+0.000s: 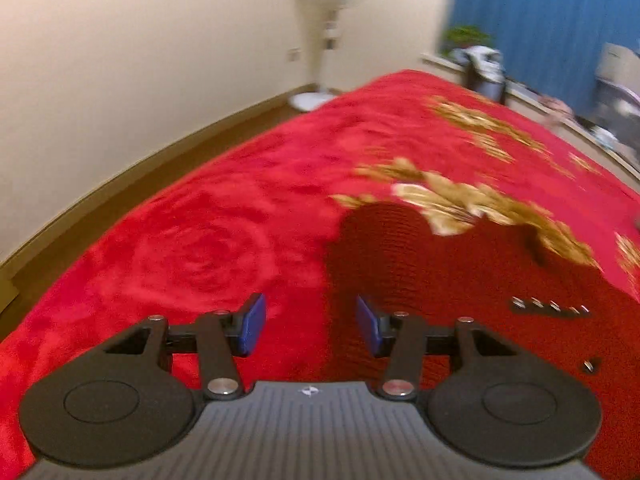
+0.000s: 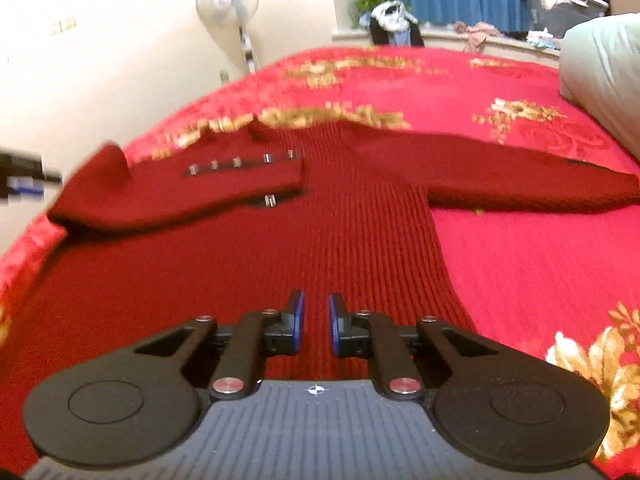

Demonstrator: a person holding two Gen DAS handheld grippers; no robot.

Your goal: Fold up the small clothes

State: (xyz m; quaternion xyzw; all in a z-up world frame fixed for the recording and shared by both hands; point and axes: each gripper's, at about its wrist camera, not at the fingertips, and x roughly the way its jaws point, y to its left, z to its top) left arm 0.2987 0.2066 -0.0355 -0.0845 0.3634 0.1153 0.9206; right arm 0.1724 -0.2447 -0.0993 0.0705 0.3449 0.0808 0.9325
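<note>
While dark red sweater [image 2: 360,248] lies flat, left gripper [image 1: 311,326] jaws half-open, empty; right gripper [image 2: 316,326] jaws near-closed, empty; no readable writing.

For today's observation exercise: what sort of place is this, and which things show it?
Probably a bedroom: a wide bed under a red blanket, a pillow at its side, and a standing fan by the wall.
</note>
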